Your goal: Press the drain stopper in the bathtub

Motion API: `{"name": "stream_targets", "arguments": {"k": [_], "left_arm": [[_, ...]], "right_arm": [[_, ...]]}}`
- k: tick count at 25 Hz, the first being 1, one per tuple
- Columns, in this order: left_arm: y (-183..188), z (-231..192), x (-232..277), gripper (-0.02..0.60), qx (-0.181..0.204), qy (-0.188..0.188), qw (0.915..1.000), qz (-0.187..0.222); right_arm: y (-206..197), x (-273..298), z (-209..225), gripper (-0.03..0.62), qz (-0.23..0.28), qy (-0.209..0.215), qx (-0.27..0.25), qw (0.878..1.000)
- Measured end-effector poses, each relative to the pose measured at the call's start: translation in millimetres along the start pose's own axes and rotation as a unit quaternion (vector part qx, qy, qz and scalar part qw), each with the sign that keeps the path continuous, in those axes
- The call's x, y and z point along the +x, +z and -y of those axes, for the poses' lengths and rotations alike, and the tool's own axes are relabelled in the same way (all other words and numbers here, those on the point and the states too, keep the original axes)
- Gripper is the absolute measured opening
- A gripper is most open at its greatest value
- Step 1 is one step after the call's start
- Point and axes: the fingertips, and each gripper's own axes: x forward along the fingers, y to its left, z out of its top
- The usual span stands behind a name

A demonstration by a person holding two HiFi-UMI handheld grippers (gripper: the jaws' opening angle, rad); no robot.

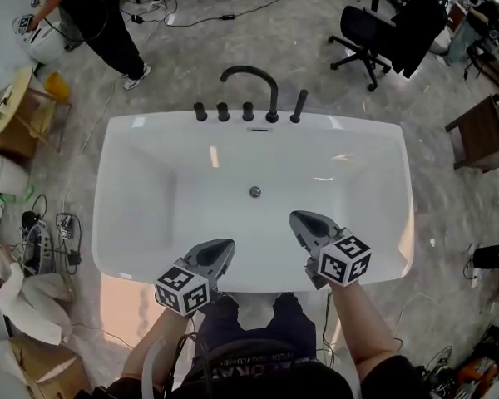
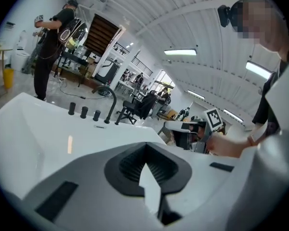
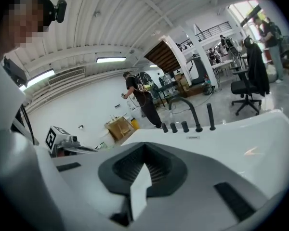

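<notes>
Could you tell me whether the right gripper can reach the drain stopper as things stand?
Probably yes: the right gripper hovers above the near side of the bathtub, and nothing lies between it and the drain stopper on the bare bottom.

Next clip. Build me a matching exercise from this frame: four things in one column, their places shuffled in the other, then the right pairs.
Things
1. drain stopper
2. faucet
3. office chair
4. left hand-held gripper

Places
A. over the near side of the bathtub
B. on the floor beyond the bathtub, far right
C. middle of the bathtub's bottom
D. on the bathtub's far rim

Pairs: 1-C, 2-D, 3-B, 4-A
</notes>
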Motion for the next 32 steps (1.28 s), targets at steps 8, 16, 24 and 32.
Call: {"name": "stream_targets", "arguments": {"k": [8, 16, 24, 32], "left_arm": [[28, 43, -16, 0.008, 0.029, -0.024, 0.9992, 0.016], [46, 81, -27, 0.008, 0.039, -0.039, 0.9974, 0.048], [42, 104, -37, 0.008, 0.01, -0.053, 0.9977, 0.041], [39, 111, -37, 0.008, 0.033, -0.049, 0.9981, 0.02]], "right_arm": [[30, -56, -44, 0.011, 0.072, 0.003, -0.002, 0.997], [35, -99, -77, 0.011, 0.098, 0.019, -0.019, 0.995], [24, -115, -107, 0.011, 0.097, 0.041, -0.012, 0.994], [15, -108, -128, 0.011, 0.079, 0.053, -0.009, 0.995]]}}
